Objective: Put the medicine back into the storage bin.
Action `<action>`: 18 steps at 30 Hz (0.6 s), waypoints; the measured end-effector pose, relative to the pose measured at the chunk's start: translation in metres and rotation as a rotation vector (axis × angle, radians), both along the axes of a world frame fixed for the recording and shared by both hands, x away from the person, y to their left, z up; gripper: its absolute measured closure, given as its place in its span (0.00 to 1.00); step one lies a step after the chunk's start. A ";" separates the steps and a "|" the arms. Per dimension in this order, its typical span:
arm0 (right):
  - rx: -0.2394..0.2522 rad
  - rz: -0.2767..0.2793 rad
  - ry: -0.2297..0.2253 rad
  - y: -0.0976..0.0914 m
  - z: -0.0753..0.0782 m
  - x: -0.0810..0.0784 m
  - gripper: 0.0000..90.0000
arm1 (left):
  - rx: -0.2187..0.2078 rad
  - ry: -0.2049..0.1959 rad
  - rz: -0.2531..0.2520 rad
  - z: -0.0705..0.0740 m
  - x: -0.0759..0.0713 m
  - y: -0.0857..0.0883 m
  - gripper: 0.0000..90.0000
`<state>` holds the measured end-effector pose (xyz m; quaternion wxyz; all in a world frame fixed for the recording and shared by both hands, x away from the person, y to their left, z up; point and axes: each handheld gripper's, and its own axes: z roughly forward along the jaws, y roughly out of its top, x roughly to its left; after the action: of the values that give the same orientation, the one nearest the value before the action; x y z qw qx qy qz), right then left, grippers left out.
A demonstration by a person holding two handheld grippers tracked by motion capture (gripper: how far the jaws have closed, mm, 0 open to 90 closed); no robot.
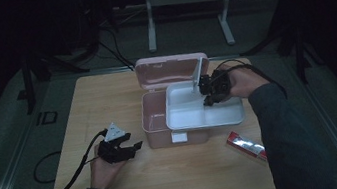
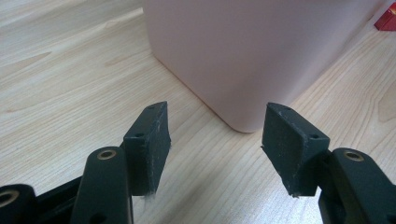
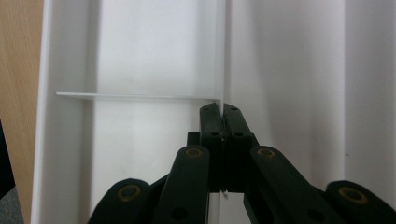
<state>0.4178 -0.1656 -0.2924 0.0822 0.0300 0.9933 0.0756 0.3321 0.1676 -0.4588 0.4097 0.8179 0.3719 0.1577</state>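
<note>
High view: right claw [image 1: 208,94] pinching white tray's [image 1: 187,114] divider wall, tray sitting askew over pink box [image 1: 156,126]; left claw [image 1: 131,143] idling wide open, empty, just beside box.

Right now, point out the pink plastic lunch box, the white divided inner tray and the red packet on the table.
pink plastic lunch box [image 1: 153,122]: high view, left side wall.
white divided inner tray [image 1: 185,117]: high view, bare floor near its front edge.
red packet [image 1: 246,145]: high view, middle of its top face.
</note>
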 end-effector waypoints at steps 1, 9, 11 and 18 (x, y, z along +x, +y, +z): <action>-0.003 0.001 0.002 -0.002 0.000 -0.001 0.99 | 0.000 0.002 0.000 0.000 0.000 0.000 0.46; 0.020 -0.025 -0.006 -0.025 0.005 -0.007 0.99 | 0.000 -0.002 0.002 0.000 0.000 0.001 0.46; 0.017 -0.035 -0.003 -0.031 0.005 -0.009 0.99 | 0.000 -0.002 0.004 0.000 0.000 0.002 0.46; 0.034 -0.082 -0.015 -0.056 0.004 -0.008 0.99 | 0.000 0.001 0.006 -0.001 0.000 0.001 0.46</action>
<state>0.4096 -0.2212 -0.2884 0.0922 0.0713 0.9892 0.0894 0.3324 0.1688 -0.4599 0.4089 0.8170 0.3744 0.1585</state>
